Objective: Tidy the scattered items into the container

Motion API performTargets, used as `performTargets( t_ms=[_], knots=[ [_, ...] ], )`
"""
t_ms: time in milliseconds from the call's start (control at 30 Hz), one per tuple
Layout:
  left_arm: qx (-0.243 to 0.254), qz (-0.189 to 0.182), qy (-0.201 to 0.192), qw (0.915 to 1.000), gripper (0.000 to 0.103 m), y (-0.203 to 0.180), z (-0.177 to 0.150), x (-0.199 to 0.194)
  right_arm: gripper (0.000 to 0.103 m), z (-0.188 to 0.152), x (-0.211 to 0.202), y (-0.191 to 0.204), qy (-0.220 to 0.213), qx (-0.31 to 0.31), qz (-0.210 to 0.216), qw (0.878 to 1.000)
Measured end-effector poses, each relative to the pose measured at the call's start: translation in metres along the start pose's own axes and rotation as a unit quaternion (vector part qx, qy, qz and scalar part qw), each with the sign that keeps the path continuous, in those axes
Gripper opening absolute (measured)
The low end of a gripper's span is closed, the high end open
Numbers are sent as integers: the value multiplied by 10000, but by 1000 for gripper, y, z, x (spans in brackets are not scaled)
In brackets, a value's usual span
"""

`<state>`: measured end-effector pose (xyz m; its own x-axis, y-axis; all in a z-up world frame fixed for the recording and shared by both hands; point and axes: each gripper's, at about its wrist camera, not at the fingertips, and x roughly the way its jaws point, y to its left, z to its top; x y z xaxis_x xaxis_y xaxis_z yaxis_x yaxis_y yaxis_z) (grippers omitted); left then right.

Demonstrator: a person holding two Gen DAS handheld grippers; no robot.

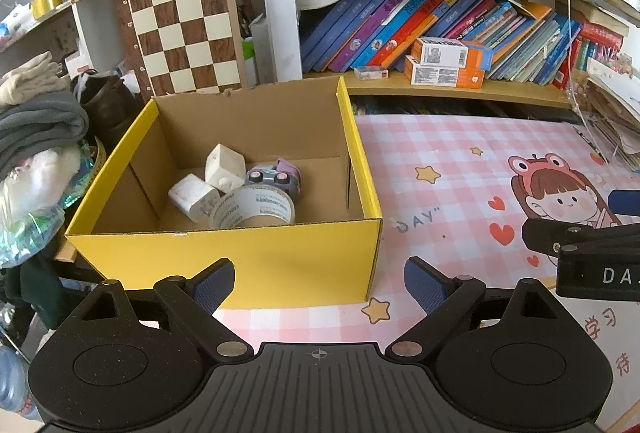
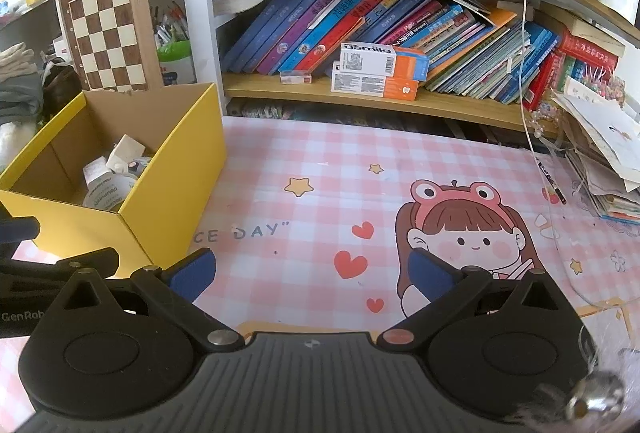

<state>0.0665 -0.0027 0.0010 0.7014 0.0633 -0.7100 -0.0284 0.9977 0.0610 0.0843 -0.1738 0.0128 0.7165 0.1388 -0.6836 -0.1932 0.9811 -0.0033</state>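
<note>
Both grippers, left [image 1: 319, 283] and right [image 2: 313, 275], are hanging with fingers apart and empty; you are probably finishing, so check beyond the yellow box [image 1: 224, 257] for strays.

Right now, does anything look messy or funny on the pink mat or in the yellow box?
Nothing stands out on the pink mat; no loose item shows on it. In the yellow box the tape roll, two white blocks and a small toy car lie jumbled together. Both grippers are open and hold nothing.
</note>
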Motion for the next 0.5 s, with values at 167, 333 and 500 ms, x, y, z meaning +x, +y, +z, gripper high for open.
performTargets(
  t_ms=[167, 333, 500],
  knots=[
    [13, 37, 10, 10000, 94, 0, 0, 0, 103, 0, 0, 1, 20, -15, 2, 10000],
    [25, 71, 16, 10000, 94, -1, 0, 0, 103, 1, 0, 1, 22, -17, -3, 10000],
    [47, 64, 23, 10000, 94, -2, 0, 1, 103, 1, 0, 0, 42, -4, -1, 10000]
  ],
)
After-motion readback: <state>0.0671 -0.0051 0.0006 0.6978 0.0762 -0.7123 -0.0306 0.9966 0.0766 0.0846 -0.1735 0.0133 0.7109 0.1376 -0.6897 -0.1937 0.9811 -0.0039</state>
